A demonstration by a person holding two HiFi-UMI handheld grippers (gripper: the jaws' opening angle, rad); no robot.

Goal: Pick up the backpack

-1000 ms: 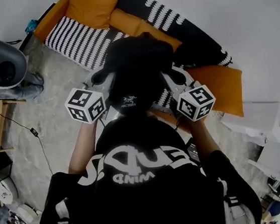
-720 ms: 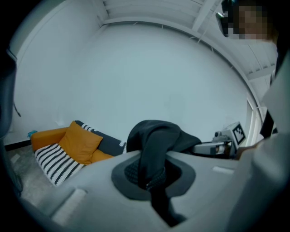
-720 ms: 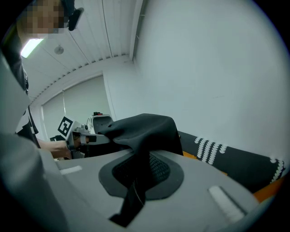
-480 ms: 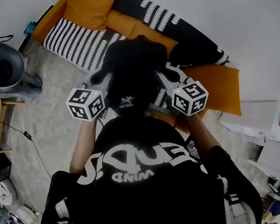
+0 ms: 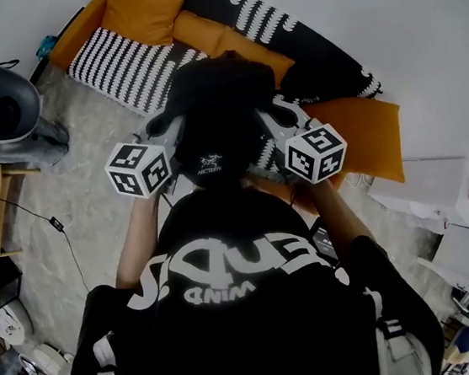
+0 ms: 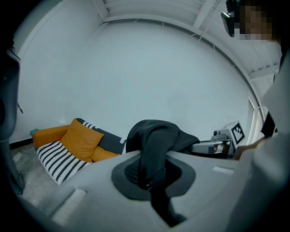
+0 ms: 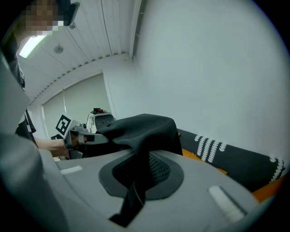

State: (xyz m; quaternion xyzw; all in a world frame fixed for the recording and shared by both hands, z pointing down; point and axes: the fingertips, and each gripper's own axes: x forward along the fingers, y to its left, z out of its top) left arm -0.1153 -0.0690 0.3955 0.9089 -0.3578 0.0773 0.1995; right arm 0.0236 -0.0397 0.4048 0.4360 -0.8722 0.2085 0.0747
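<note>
Backpack (image 5: 221, 116) held up over sofa (image 5: 130, 63).
L gripper (image 6: 152, 181) & R gripper (image 7: 136, 186): jaws each pinching its black fabric.

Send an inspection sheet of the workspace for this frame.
Surface: grey floor; no work table in use.
Job's things: black backpack, held up between both grippers, in front of the sofa.
Clutter: white boxes at right.
Grippers: left gripper and right gripper each shut on backpack fabric.
Cables: one black cable across the floor, left.
Surroundings: orange cushions, striped cover, white wall.
</note>
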